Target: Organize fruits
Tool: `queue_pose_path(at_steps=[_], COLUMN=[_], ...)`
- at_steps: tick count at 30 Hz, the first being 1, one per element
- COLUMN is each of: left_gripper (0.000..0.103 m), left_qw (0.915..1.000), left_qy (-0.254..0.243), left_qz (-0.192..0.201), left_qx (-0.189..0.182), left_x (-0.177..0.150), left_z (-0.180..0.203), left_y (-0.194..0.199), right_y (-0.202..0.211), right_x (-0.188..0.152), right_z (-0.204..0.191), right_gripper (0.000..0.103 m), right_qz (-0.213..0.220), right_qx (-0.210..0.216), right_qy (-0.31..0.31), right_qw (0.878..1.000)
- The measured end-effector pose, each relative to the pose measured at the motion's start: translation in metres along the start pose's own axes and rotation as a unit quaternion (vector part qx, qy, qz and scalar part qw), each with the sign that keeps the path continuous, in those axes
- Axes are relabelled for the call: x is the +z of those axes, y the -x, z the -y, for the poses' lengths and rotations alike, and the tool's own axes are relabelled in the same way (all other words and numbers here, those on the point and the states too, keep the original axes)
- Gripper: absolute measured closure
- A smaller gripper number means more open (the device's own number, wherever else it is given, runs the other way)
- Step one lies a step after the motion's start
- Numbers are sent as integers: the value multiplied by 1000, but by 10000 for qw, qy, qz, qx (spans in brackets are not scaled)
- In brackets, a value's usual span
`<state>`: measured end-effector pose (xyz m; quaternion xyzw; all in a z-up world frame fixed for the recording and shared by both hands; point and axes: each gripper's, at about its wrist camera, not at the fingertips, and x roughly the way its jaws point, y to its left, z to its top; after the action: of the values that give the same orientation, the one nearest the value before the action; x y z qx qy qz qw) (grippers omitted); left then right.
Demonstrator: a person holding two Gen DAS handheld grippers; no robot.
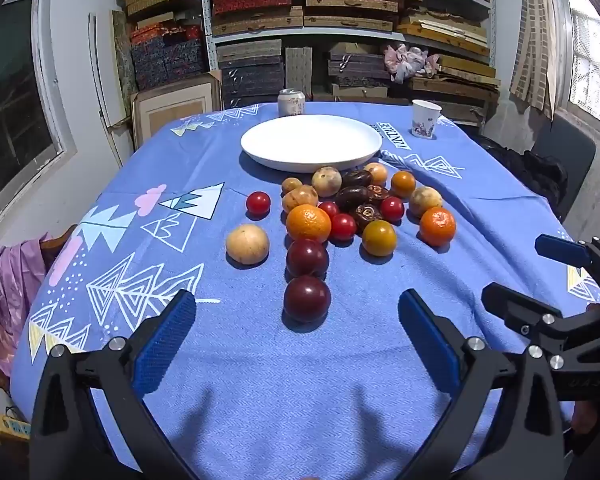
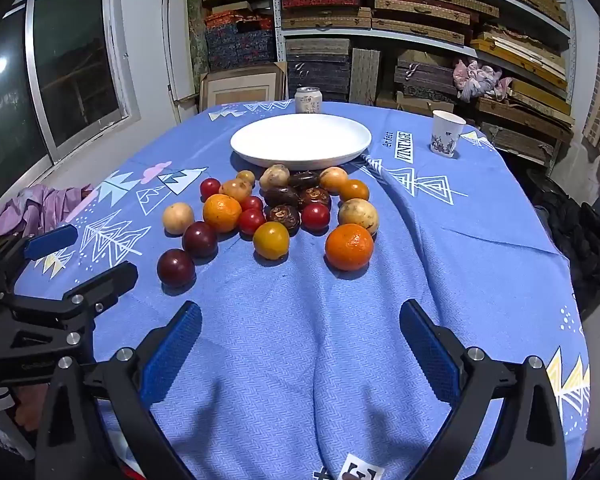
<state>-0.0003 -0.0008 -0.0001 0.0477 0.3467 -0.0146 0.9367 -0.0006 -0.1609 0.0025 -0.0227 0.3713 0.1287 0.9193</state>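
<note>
- The fruits (image 1: 340, 216) lie loose in a cluster on the blue tablecloth (image 1: 260, 380), mid-table, just on the near side of the white plate (image 1: 260, 148); the farthest pieces sit right at the plate's near rim. The plate holds nothing.
- Nearest of the cluster are two dark plums, the front plum (image 1: 307, 298) lying apart from the rest toward the near edge; an orange (image 1: 309, 223) sits behind them, and a second orange (image 2: 349, 246) is at the near right of the pile.
- By my reading, the task stands at its very start: no piece is sorted or lifted, so the step in hand is the approach to a first pick.
- The next move likely calls for one gripper to come down over an outlying fruit, such as the front plum or the right-hand orange, and close gently, since round fruit may roll on the cloth.
- The left gripper (image 1: 296, 338) hovers over bare cloth, fingers spread wide, holding and touching nothing.
- The right gripper (image 2: 300, 340) hangs likewise on the right, fingers wide apart and empty.
- Farther out, a can (image 1: 291, 103) and a paper cup (image 1: 425, 119) stand beyond the plate; what the small dark wrinkled fruits mid-pile are, I cannot tell.
</note>
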Motion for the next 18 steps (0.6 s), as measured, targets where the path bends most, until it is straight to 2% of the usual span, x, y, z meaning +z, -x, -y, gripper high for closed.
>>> queue_pose_path(at_steps=[18], left_gripper=[4], left_qw=[9998], left_qy=[139], left_qz=[-124], left_qx=[-75], left_x=[-1], left_z=[-4], left_y=[-6], right_y=[-1], right_x=[0], right_z=[-1], right_gripper=[3], right_qz=[-31], right_qx=[108], right_qy=[-39], right_qw=[9999])
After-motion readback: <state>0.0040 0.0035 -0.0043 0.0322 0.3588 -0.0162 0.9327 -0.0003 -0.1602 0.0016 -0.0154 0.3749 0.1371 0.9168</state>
